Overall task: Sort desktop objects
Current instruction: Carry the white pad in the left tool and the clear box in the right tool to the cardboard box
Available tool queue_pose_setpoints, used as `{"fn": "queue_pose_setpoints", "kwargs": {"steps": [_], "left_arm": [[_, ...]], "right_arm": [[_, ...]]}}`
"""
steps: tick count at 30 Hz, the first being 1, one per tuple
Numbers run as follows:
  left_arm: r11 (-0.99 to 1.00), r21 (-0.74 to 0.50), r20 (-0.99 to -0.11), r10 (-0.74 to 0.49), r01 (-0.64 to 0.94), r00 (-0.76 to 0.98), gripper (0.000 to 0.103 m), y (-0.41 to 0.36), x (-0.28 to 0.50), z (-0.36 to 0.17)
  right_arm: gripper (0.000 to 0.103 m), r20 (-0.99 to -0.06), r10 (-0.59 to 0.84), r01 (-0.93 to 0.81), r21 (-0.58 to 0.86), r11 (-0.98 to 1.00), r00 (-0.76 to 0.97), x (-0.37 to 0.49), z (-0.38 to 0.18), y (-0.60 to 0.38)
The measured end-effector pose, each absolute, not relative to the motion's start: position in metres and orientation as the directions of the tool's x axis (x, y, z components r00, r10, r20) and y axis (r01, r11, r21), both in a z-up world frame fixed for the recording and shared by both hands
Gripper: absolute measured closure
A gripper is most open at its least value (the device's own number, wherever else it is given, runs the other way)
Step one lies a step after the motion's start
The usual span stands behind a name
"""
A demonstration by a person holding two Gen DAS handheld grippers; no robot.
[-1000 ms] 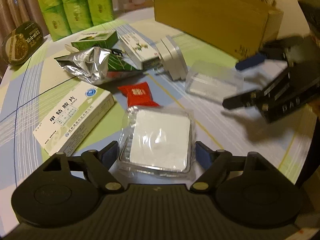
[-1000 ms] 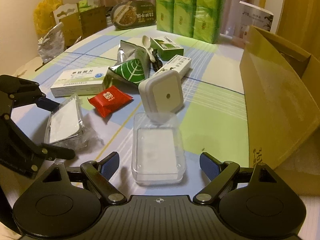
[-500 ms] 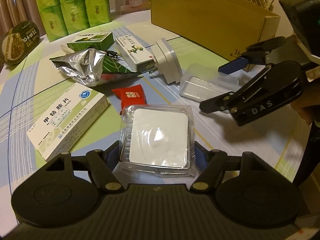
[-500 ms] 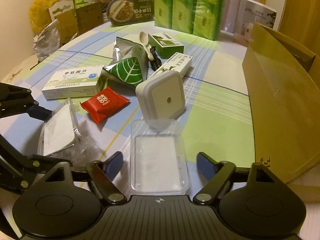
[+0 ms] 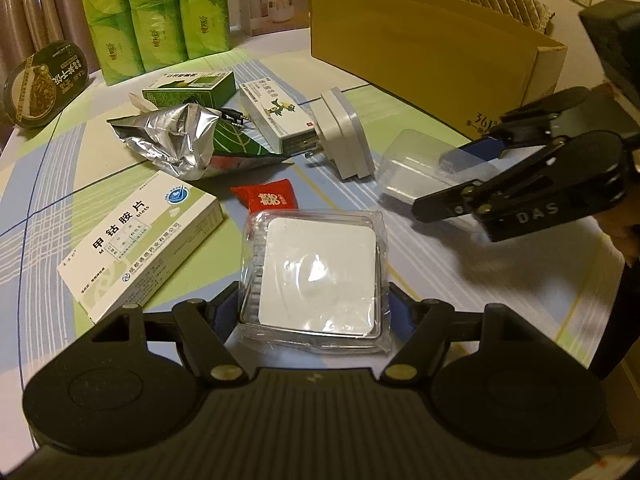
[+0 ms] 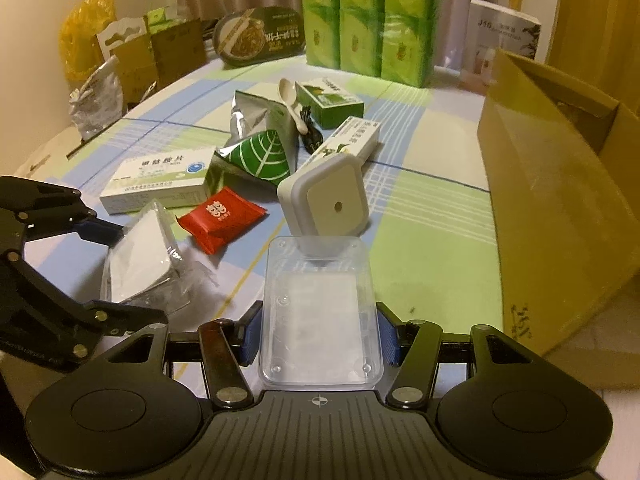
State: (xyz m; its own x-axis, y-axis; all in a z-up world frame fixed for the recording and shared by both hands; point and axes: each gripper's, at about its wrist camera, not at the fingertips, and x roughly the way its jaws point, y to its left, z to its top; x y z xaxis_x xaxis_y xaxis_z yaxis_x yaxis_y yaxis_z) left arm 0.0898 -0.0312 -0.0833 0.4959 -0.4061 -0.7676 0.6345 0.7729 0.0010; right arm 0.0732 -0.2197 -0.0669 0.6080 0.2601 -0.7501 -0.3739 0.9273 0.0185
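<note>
While your left gripper sits low over the surface, its blue pads press the two sides of the wrapped white pack, so it is pinching that pack, which lies flat just in front of the camera. Your right gripper straddles the clear tray; its jaws are closing, with the tray between them and the blue pads at or just off its long walls. You cannot tell from either view whether they press it yet. From the left view, the same tray lies to the right of the grey plug, with the right gripper reaching across it.

Just beyond the pack lies a red sachet, touching its far edge. Left of the pack is a white medicine box, apart from it. Further back sit a foil pouch, a green box and a slim white box, whose near end touches the plug. A cardboard box stands along the far right, and green tissue packs are stacked at the back.
</note>
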Motion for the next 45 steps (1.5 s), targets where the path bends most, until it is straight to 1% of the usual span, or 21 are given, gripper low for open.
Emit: {"fn": "queue_pose_setpoints", "kwargs": {"steps": [6,16,22,34,45], "left_arm": [[0.775,-0.002,-0.760,-0.412,0.632,0.502,0.034,-0.035,0.086,-0.073],[0.822,-0.040,-0.750,-0.400,0.567,0.527,0.034,-0.056,0.065,-0.047],[0.829,-0.053,-0.742,-0.406,0.557,0.534,0.034,-0.071,0.052,-0.029],[0.799,-0.043,-0.684,-0.461,0.600,0.565,0.034,-0.123,0.055,0.017],[0.754,-0.049,-0.647,-0.523,0.655,0.555,0.034,-0.184,0.073,0.047]], "right_arm": [[0.050,-0.733,0.250,-0.355,0.012,0.935,0.633,0.058,-0.051,-0.230],[0.050,-0.683,0.235,-0.318,0.004,0.948,0.692,0.033,-0.015,-0.251],[0.050,-0.652,0.222,-0.283,0.012,0.959,0.725,0.023,0.011,-0.268],[0.050,-0.594,0.176,-0.221,-0.003,0.975,0.785,0.029,0.057,-0.319],[0.050,-0.600,0.082,-0.144,-0.055,0.988,0.796,0.059,0.066,-0.378]]}}
